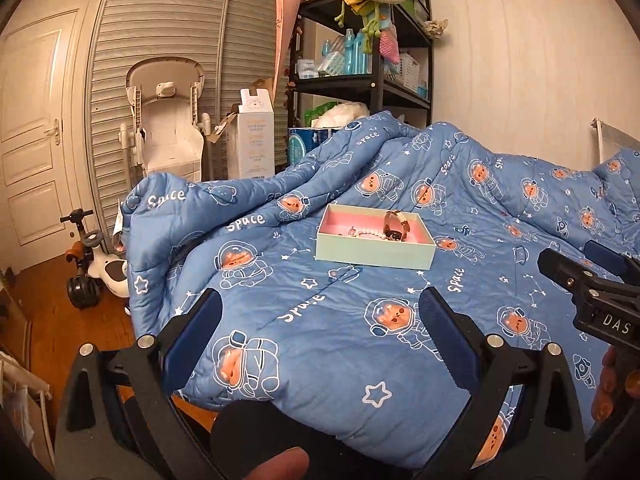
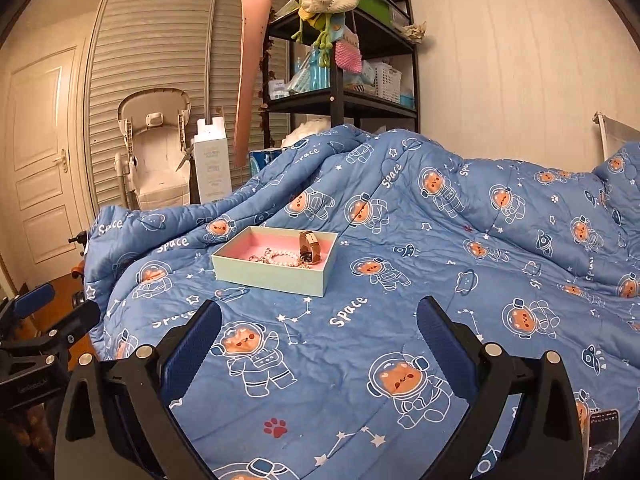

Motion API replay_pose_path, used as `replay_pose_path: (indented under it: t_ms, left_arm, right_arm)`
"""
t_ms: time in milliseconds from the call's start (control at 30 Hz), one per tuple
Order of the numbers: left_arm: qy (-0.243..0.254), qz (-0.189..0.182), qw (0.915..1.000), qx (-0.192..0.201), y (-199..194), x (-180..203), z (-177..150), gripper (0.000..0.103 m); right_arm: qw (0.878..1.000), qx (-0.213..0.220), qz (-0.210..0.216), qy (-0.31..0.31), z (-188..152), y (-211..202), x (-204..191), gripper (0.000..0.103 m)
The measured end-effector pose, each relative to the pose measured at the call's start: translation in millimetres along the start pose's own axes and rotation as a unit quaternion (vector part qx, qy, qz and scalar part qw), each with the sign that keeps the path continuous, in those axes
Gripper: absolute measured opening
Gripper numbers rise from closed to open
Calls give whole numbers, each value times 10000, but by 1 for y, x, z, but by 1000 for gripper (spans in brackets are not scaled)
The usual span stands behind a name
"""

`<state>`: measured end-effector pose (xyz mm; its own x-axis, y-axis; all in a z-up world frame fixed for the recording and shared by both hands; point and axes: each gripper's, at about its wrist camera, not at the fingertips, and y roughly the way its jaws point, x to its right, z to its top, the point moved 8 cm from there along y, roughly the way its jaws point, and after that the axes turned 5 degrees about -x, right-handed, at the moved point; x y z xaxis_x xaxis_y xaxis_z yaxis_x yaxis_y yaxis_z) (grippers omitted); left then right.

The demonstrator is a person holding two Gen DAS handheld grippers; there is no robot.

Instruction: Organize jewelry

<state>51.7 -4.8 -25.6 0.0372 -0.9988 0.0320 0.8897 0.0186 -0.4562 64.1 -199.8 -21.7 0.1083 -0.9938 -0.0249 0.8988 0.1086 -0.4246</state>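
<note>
Your left gripper (image 1: 320,332), a black plastic two-finger tool with dark blue textured pads (image 1: 195,334), has its jaws spread wide with nothing between them. A fingertip of your left hand (image 1: 276,465) shows at the bottom edge of the left wrist view, just behind the tool's body. Your right gripper (image 2: 319,334), the same black frame with blue pads (image 2: 445,342), is likewise spread wide and carries nothing. In the left wrist view it juts in from the right edge, and the fingers of your right hand (image 1: 614,384) curl around its handle there. Both tools point forward, side by side and apart.
</note>
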Motion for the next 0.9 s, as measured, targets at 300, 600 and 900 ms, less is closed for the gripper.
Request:
replay_pose_path:
  t_ms: [300,600,900]
  left_arm:
    - [-64,11,9999,-120,7,-3,-3,97]
    - [-94,69,9999,-106,6,-6,-3,97]
    - [-116,150,9998,-93,5,-9,-3,97]
  right_arm:
    - [9999,-126,-22,36,-3,5,2,96]
    - [10000,-59,-37,12,0,3,-1,96]
    - [10000,-30,-32,-6,1,3,-1,96]
